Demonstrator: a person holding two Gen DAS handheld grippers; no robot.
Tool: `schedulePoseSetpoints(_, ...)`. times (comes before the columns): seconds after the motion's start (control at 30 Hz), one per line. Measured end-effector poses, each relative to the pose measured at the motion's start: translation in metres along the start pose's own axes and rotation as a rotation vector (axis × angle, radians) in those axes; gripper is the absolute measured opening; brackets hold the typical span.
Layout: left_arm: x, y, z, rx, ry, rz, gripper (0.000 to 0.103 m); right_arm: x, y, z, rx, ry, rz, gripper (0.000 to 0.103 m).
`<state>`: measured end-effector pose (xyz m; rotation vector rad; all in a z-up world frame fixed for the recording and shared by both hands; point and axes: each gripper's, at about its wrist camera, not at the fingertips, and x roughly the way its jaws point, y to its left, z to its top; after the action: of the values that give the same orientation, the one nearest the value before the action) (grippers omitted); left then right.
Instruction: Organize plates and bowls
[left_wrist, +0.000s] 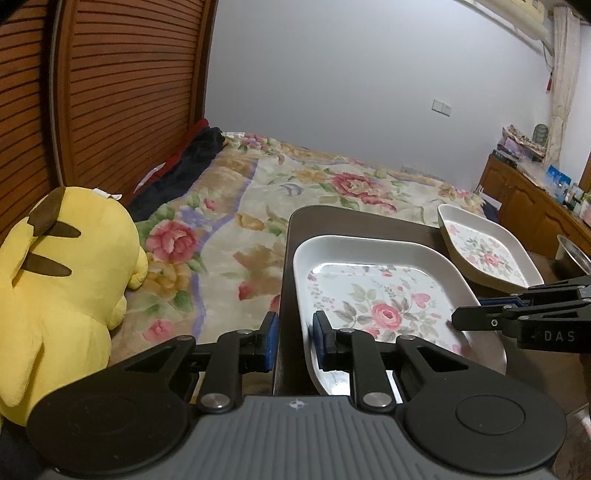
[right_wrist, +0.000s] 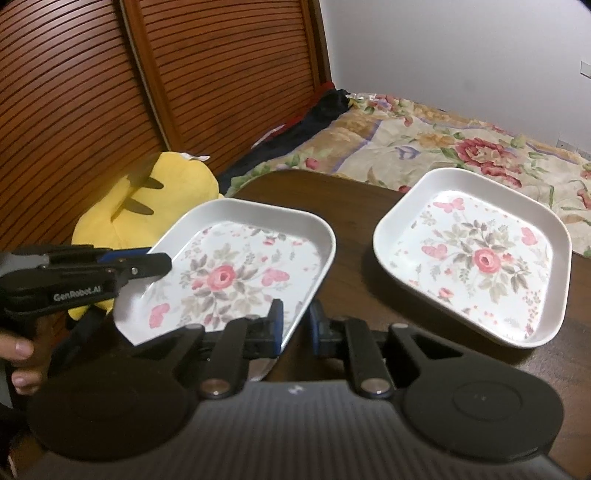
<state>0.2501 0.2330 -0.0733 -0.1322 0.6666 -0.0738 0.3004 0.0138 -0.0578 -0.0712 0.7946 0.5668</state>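
Now both your grippers tilt down | left gripper (left_wrist: 294, 341) and right gripper (right_wrist: 296, 328) each clench the near plate's (right_wrist: 236, 273) glossy floral squarish rim.

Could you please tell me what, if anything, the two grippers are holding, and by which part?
Both hold the nearer white square floral plate: the left gripper clamps its left rim, the right gripper its right rim.
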Motion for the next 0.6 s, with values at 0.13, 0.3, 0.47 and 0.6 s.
schedulePoseSetpoints(0.13,-0.003,-0.004,0.001,-0.005,0.023,-0.021,0.009,0.000,0.001,0.000,-0.005,-0.005,-0.006,0.015)
schedulePoseSetpoints(0.3,-0.010,-0.008,-0.005,-0.027,0.036,-0.040,0.009,-0.001,-0.002,0.001,0.028,0.000,-0.008,0.012)
schedulePoseSetpoints(0.47,-0.018,-0.019,-0.004,-0.013,0.034,-0.041,0.009,-0.005,-0.009,-0.002,0.064,0.007,-0.001,0.010)
schedulePoseSetpoints(0.6,-0.036,-0.031,0.001,0.004,0.004,-0.046,0.009,-0.017,-0.012,-0.004,0.079,-0.014,0.001,0.010)
